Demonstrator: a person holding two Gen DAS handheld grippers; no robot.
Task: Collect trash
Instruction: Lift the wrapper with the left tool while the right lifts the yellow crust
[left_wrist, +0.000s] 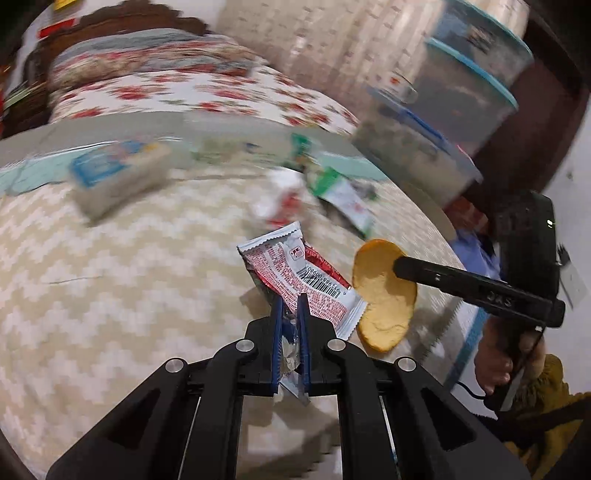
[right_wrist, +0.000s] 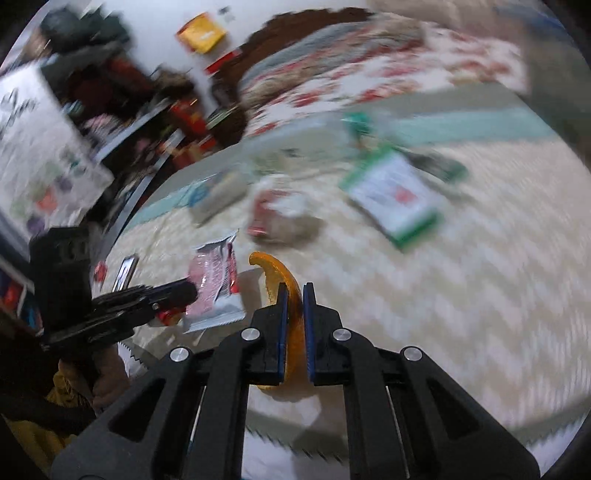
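My left gripper (left_wrist: 292, 301) is shut on a red and white snack wrapper (left_wrist: 295, 271) and holds it above the table; the wrapper also shows in the right wrist view (right_wrist: 212, 284). My right gripper (right_wrist: 295, 291) is shut on a piece of orange peel (right_wrist: 286, 286), seen in the left wrist view (left_wrist: 382, 295) as a curved yellow piece pinched by the right gripper's fingers (left_wrist: 424, 271). A green and white wrapper (right_wrist: 395, 195), a crumpled red and white wrapper (right_wrist: 279, 214) and a white box with blue print (left_wrist: 118, 175) lie on the table.
The table has a cream zigzag cloth (left_wrist: 129, 288). Stacked clear containers with blue lids (left_wrist: 454, 92) stand at the back right. A floral blanket (left_wrist: 184, 88) lies behind the table. The table's edge (right_wrist: 369, 452) runs close below the right gripper.
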